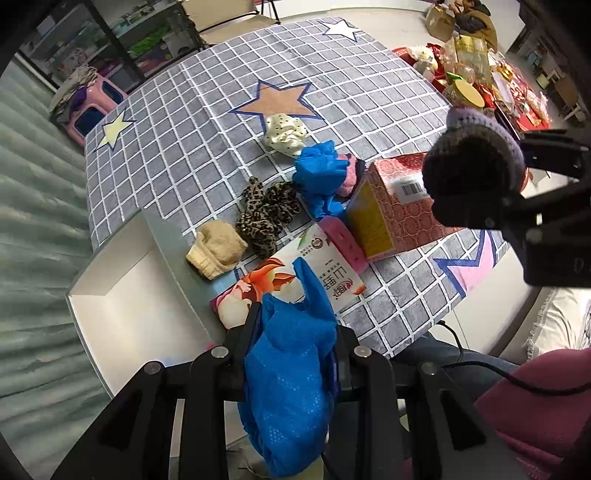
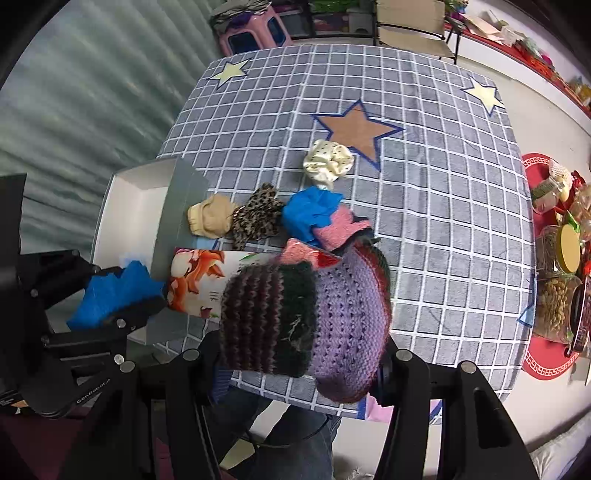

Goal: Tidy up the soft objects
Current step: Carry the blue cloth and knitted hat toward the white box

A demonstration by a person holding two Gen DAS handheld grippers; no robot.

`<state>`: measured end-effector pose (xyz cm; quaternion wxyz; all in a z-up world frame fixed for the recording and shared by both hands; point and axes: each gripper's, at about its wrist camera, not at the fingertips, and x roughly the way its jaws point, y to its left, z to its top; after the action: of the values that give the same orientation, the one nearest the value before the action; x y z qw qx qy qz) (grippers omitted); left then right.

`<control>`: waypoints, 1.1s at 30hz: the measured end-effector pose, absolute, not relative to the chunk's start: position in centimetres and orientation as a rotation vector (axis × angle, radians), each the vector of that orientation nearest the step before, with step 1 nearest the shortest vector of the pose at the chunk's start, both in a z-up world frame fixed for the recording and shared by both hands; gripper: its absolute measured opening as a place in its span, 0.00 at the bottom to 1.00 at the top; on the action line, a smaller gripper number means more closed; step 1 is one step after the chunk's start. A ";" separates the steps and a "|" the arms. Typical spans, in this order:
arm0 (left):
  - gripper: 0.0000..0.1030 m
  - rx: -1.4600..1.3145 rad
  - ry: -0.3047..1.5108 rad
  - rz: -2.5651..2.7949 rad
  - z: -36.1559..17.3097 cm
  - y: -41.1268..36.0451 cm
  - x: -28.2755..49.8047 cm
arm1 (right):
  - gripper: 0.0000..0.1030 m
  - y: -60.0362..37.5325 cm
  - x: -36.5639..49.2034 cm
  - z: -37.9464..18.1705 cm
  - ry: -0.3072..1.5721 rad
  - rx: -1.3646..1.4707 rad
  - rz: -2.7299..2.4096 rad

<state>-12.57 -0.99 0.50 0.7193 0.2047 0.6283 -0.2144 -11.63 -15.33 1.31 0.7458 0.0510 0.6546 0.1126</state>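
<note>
My left gripper (image 1: 291,332) is shut on a blue crinkled cloth (image 1: 291,380), held above the table's near edge beside a white box (image 1: 122,295); it also shows in the right wrist view (image 2: 114,291). My right gripper (image 2: 306,350) is shut on a purple and dark knitted hat (image 2: 303,314), seen in the left wrist view (image 1: 476,162) too. On the checked tablecloth (image 1: 184,122) lie a beige sock (image 1: 216,247), a leopard scrunchie (image 1: 266,214), another blue cloth (image 1: 319,177), a pink sock (image 1: 349,173) and a cream dotted scrunchie (image 1: 286,133).
A red tissue box (image 1: 399,206), a pink sponge (image 1: 343,243) and a printed tissue pack (image 1: 291,277) sit near the table's front. Jars and snacks (image 2: 561,266) crowd a red mat on the right. A pink stool (image 1: 92,107) and a chair (image 2: 410,26) stand beyond the table.
</note>
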 end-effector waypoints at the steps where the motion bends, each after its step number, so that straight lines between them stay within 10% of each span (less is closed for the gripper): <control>1: 0.31 0.447 1.389 -0.469 0.5 -0.7 -12.6 | 0.57 -14.9 -11.7 1.4 1.428 0.107 0.252; 33: 0.31 0.225 1.348 -0.377 2.2 6.9 -11.8 | 0.57 -7.2 -11.0 2.8 1.422 -0.049 0.330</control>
<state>-11.79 6.91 2.16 0.7590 0.1034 0.6191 -0.1731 -11.00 -7.20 2.80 0.7451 -0.0224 0.6493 0.1506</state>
